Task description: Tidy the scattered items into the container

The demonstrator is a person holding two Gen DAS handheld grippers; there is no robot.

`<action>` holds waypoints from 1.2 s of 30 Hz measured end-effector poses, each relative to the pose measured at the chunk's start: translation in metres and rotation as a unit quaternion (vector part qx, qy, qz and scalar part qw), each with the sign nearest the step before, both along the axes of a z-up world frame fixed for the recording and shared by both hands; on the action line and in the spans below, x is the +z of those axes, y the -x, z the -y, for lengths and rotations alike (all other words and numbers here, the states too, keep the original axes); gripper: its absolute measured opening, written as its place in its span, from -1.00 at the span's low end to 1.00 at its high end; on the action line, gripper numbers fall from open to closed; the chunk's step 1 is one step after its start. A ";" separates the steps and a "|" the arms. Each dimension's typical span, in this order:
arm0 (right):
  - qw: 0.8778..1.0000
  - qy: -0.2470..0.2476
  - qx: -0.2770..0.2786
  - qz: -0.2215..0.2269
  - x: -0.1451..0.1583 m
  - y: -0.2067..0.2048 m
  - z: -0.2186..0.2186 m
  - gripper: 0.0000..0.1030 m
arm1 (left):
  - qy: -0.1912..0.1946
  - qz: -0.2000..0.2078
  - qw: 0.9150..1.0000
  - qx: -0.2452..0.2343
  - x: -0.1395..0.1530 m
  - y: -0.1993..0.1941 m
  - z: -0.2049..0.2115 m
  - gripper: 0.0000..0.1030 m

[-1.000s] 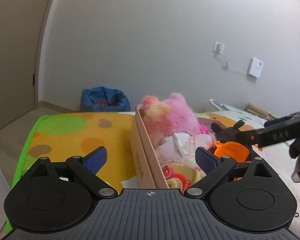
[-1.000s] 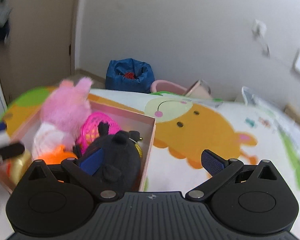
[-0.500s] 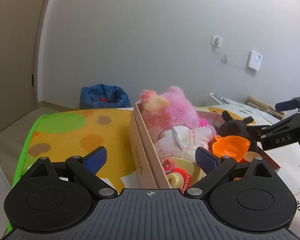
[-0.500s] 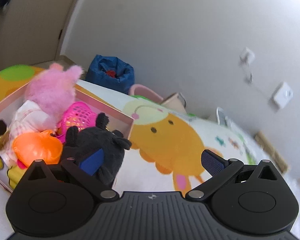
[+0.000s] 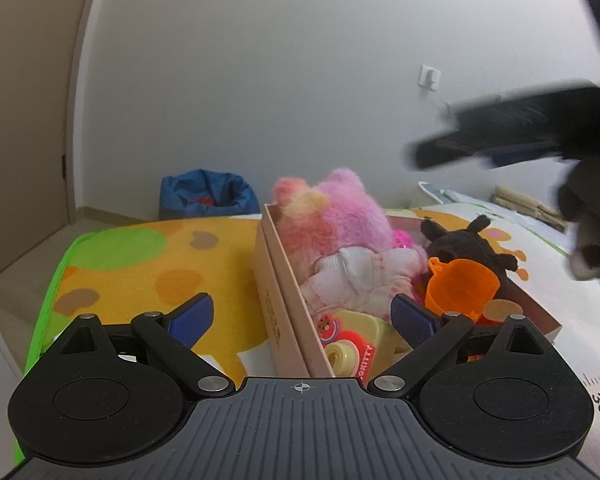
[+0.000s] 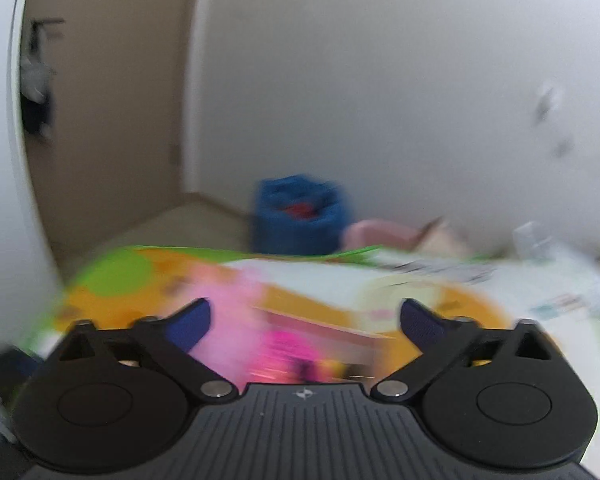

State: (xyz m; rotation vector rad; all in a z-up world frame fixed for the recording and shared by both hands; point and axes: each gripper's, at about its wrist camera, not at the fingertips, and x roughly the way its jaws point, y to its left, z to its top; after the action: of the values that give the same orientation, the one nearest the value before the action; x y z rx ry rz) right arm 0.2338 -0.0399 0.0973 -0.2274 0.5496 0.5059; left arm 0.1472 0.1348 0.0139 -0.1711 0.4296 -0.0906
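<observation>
Both grippers empty above a filled toy box

The left gripper (image 5: 302, 314) has its fingers spread wide, straddling the near wall of the long pink cardboard box (image 5: 278, 300), which holds a fluffy pink plush toy (image 5: 336, 216), a black plush toy (image 5: 460, 244) and an orange plastic cup (image 5: 458, 290). The right gripper (image 6: 306, 320) is blurred, its fingers wide apart and empty, well above the box.
</observation>
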 end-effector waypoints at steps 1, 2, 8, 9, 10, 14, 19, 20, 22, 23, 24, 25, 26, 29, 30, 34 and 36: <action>1.000 -0.007 0.006 -0.019 -0.004 -0.009 -0.010 0.33 | -0.001 0.000 1.000 0.000 0.000 0.000 0.000 0.91; 0.999 -0.013 0.007 -0.032 -0.008 -0.017 -0.018 0.31 | -0.001 0.000 1.000 0.000 0.000 0.000 0.000 0.91; 0.982 -0.093 0.009 -0.162 -0.031 -0.057 -0.035 0.23 | -0.005 0.000 1.000 -0.004 0.000 0.000 -0.001 0.91; 0.979 -0.112 0.013 -0.168 -0.028 -0.054 -0.034 0.23 | -0.007 0.000 1.000 -0.006 -0.001 0.000 0.000 0.92; 0.979 -0.116 0.034 -0.161 -0.024 -0.047 -0.036 0.23 | -0.010 -0.001 1.000 -0.006 -0.002 -0.001 0.000 0.92; 0.990 -0.032 -0.001 -0.140 -0.029 -0.044 -0.039 0.25 | -0.019 -0.008 1.000 -0.004 -0.003 -0.002 0.001 0.92; 0.988 -0.073 -0.015 -0.132 -0.022 -0.047 -0.008 0.27 | -0.019 -0.008 1.000 0.000 -0.004 -0.003 0.000 0.92; 0.991 -0.074 -0.017 -0.113 -0.015 -0.043 -0.001 0.27 | -0.020 -0.009 1.000 -0.001 -0.004 -0.003 0.000 0.92; 0.995 -0.063 -0.037 -0.067 -0.006 -0.032 0.015 0.45 | -0.021 -0.010 1.000 -0.001 -0.005 -0.004 0.000 0.92; 0.996 -0.046 -0.059 -0.040 -0.002 -0.032 0.024 0.52 | -0.019 -0.011 1.000 -0.003 -0.005 -0.004 0.000 0.92; 0.996 -0.022 -0.085 -0.017 -0.002 -0.031 0.032 0.57 | -0.015 -0.012 1.000 -0.005 -0.004 -0.005 -0.001 0.92; 0.995 0.001 -0.103 -0.008 -0.006 -0.032 0.039 0.57 | -0.009 -0.012 1.000 -0.010 -0.003 -0.005 -0.003 0.92; 0.993 0.023 -0.116 -0.012 -0.012 -0.035 0.045 0.57 | -0.001 -0.012 1.000 -0.019 -0.002 -0.005 -0.004 0.92; 0.987 0.071 -0.141 -0.025 -0.032 -0.038 0.063 0.57 | 0.009 -0.004 0.999 -0.051 0.000 -0.003 -0.003 0.92; 0.986 0.076 -0.145 -0.022 -0.036 -0.039 0.066 0.57 | 0.004 0.002 0.998 -0.062 0.001 -0.001 -0.002 0.93; 0.975 0.129 -0.180 0.013 -0.043 -0.038 0.075 0.62 | -0.031 0.018 0.996 -0.078 -0.001 0.005 0.011 0.93; 0.972 0.136 -0.193 0.004 -0.052 -0.040 0.085 0.62 | -0.054 0.022 0.996 -0.074 -0.006 0.004 0.017 0.94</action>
State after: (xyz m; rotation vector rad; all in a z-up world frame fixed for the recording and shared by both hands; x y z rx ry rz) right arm 0.2741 -0.1245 0.0457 -0.3731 0.6377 0.0500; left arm 0.1429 0.1173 0.0079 -0.0302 0.4008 -0.2155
